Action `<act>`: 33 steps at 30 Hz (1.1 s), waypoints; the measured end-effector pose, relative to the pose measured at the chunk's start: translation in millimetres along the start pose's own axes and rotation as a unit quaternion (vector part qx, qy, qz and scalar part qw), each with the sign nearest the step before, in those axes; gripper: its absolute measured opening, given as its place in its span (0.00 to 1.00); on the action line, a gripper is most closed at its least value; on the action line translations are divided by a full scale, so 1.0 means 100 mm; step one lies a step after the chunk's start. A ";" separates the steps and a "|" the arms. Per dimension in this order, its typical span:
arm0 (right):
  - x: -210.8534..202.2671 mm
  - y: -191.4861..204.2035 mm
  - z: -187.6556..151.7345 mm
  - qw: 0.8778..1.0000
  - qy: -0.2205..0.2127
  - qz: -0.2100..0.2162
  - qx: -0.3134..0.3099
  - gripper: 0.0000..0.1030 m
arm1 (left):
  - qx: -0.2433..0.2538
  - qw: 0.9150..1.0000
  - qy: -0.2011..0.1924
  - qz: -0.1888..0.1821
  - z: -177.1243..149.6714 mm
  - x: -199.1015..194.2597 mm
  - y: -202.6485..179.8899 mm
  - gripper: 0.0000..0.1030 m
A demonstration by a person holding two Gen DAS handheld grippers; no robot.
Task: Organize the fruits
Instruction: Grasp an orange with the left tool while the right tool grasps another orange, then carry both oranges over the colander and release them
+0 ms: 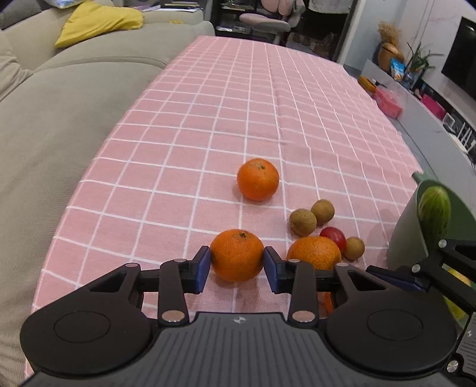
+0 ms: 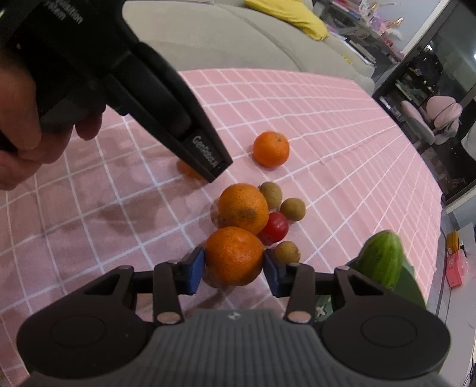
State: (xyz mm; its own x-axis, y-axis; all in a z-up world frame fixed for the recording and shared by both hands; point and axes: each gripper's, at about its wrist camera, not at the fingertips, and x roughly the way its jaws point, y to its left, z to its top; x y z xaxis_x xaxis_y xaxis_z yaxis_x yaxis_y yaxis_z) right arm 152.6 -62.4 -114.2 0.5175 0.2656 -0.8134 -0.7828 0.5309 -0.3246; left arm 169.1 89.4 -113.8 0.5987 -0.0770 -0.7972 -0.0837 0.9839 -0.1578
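Four oranges [image 2: 270, 148], one clenched in each gripper's fingers [image 1: 203, 268]; three longans [image 2: 293, 209], one tomato [image 2: 275, 227].

A home living room is showing here. A grey sofa [image 1: 59, 98] is running along the counter [image 1: 226, 98] at nine o'clock, a yellow cushion [image 1: 98, 20] lying on it at eleven. A television [image 1: 461, 56] is hanging at two o'clock, with a pink chair [image 1: 264, 22] standing at twelve.
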 end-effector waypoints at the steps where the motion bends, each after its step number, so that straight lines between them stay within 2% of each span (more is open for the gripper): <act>1: -0.03 0.00 0.00 1.000 -0.004 -0.001 0.001 0.38 | -0.005 1.000 -0.002 -0.002 0.01 -0.04 0.01 0.41; 10: -0.41 0.00 -0.02 0.999 -0.035 0.003 0.029 0.38 | -0.012 1.000 -0.014 -0.025 0.00 -0.46 -0.06 0.40; 15: -0.64 -0.08 -0.08 0.997 -0.051 0.007 0.060 0.38 | -0.041 0.996 -0.020 -0.077 -0.05 -0.74 -0.10 0.40; 20: -0.93 -0.23 -0.19 0.994 -0.065 -0.008 0.086 0.38 | -0.025 0.991 -0.041 -0.122 0.02 -0.99 -0.34 0.39; 26: -1.17 -0.48 -0.44 0.988 -0.059 -0.017 0.140 0.38 | -0.015 0.981 -0.032 -0.191 0.06 -1.01 -0.69 0.39; 33: -1.20 -0.76 -0.72 0.980 -0.035 -0.026 0.192 0.38 | 0.014 0.976 -0.005 -0.215 0.02 -0.84 -1.06 0.39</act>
State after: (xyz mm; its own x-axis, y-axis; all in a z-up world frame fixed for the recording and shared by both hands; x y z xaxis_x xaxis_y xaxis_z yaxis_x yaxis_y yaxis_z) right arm 124.8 -192.6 -27.1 0.5861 0.2773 -0.7613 -0.5736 0.8056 -0.1482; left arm 129.4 -7.7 -28.6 0.5816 -0.4827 -0.6548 0.1994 0.8650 -0.4604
